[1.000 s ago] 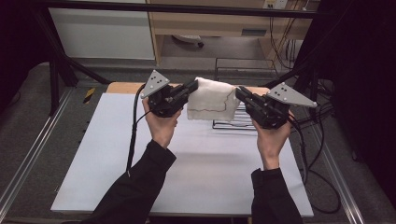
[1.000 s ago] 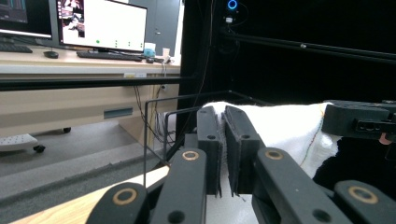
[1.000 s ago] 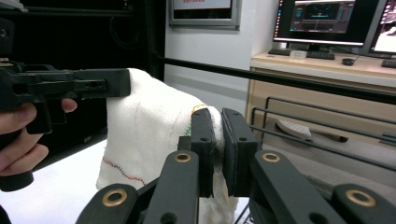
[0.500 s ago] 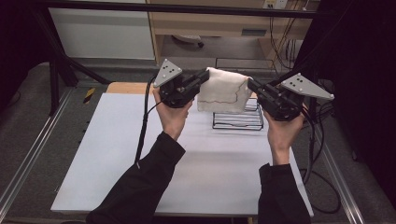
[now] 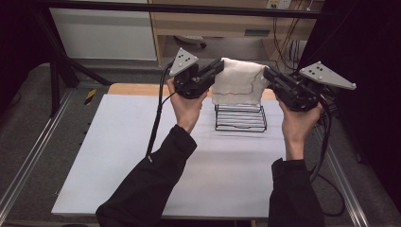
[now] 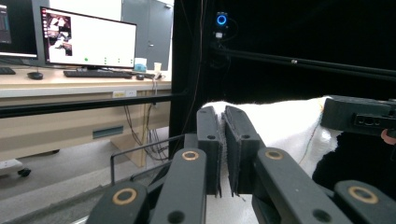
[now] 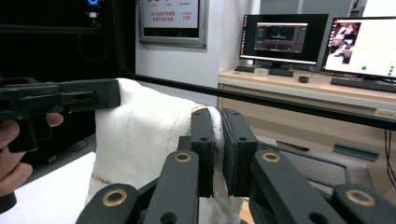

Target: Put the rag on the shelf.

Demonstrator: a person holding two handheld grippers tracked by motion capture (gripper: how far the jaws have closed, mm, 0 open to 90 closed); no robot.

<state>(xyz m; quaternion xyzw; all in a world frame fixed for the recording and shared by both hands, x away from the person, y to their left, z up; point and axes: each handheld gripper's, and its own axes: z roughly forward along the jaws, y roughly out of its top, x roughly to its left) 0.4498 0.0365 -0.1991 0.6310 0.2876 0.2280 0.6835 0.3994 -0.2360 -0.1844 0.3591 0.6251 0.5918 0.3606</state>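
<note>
A white cloth (image 5: 239,82) with a thin coloured stitched border hangs stretched between my two grippers, above the far end of a black wire rack (image 5: 240,118). My left gripper (image 5: 218,66) is shut on the cloth's upper left corner, and my right gripper (image 5: 267,73) is shut on its upper right corner. In the left gripper view the jaws (image 6: 223,135) pinch the cloth's (image 6: 280,126) edge, with the other gripper (image 6: 359,114) at the right. In the right gripper view the jaws (image 7: 218,140) pinch the cloth (image 7: 140,135), with the other gripper (image 7: 60,100) at the left.
The rack stands on a white table (image 5: 142,156) near its far edge. Metal rails run along both sides of the table. Behind it are a wooden desk (image 6: 70,88) with monitors (image 7: 280,39) and a black frame bar (image 5: 189,7).
Both grippers have risen and moved toward the far edge, carrying the cloth up between them. The wire rack, partly covered before, now shows nearly whole below the cloth.
</note>
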